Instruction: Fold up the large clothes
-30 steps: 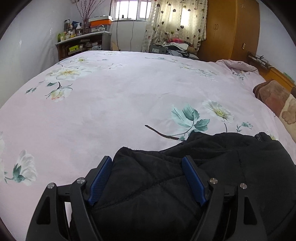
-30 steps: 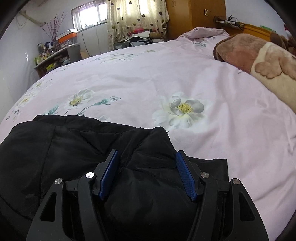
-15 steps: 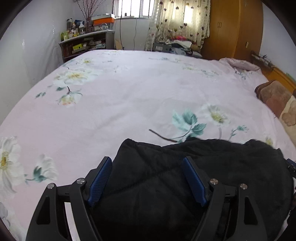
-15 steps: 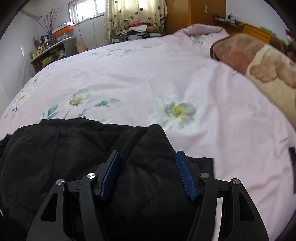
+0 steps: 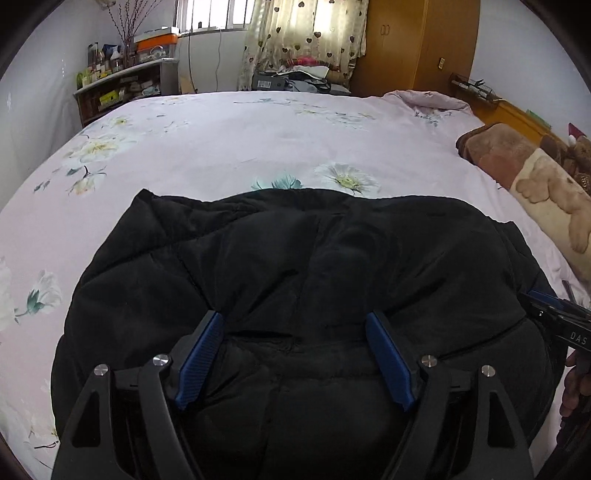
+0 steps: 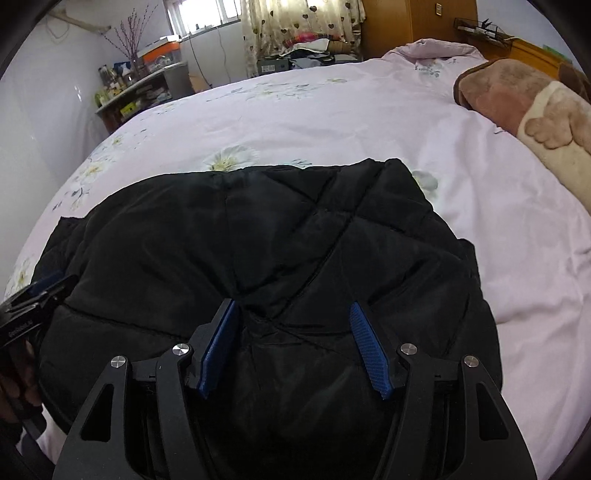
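Pink flowered bed (image 5: 258,155), brown blanket (image 5: 517,162) at the right edge, shelves and a window behind. Black coat (image 5: 314,258) bunched at the near side. Left gripper (image 5: 295,325) and right gripper (image 6: 291,310) each over a thick padded fold, blue fingers (image 5: 201,354) wide apart with coat between; whether pressing on it, cannot tell. Probably carrying the near edge over to fold. Best done by keeping both hands level and matched, laying the edge flat, smoothing out trapped bulk.

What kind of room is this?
A lived-in bedroom, most likely: a wide bed under a pink floral bedspread, heart-patterned curtains at the window, and a wooden wardrobe. A black quilted jacket lies on the bed.
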A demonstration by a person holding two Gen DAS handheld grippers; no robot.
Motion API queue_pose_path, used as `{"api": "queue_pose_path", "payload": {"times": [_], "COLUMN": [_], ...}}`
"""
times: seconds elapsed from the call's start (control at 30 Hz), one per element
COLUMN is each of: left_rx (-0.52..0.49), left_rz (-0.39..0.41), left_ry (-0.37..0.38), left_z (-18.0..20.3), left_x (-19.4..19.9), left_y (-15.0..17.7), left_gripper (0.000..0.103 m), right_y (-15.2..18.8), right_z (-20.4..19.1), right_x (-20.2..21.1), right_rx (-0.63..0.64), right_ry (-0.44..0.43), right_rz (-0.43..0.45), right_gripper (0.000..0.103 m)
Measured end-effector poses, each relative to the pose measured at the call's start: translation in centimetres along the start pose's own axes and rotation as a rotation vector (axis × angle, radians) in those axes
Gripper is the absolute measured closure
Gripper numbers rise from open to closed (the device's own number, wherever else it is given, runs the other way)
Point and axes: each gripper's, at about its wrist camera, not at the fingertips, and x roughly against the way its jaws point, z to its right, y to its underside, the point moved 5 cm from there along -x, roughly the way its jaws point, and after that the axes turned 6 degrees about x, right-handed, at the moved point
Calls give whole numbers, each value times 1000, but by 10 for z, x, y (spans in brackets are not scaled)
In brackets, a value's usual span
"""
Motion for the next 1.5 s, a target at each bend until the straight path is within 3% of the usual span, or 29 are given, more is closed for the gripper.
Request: {"api": "queue_pose_path", "payload": {"times": [0.1,0.2,0.37,0.47,0.6,0.73,1.27,1.5], "left_rx": [2,4,29,76,162,165,94,85], "left_rz": [-20,25,78,6,-60,-43,61,96], "left_ry": [-7,-5,-50,-104,-99,-81,-4,10], "left_z": [2,-4,-40,-69,-88,-84,-39,-28], "left_x": [10,42,83,71,60,78,176,204], "left_y": [-7,-8,13,39,58,60,67,69], "left_gripper": [24,24,24,24,24,24,25,25], "right_y": [-5,-7,22,47,66,60,64,65], "right_z": [0,0,9,23,37,33,-36,-56], "right_x": [6,36,76,69,51,72,172,195], "right_rx": [3,16,19,-9,-53,-48,48,98], "right_ry": [5,28,67,101,107,115,67,50], "right_rz": [-24,14,49,-16,-85,-61,83,126], "right_gripper": [41,41,41,43,45,49,49,49]}}
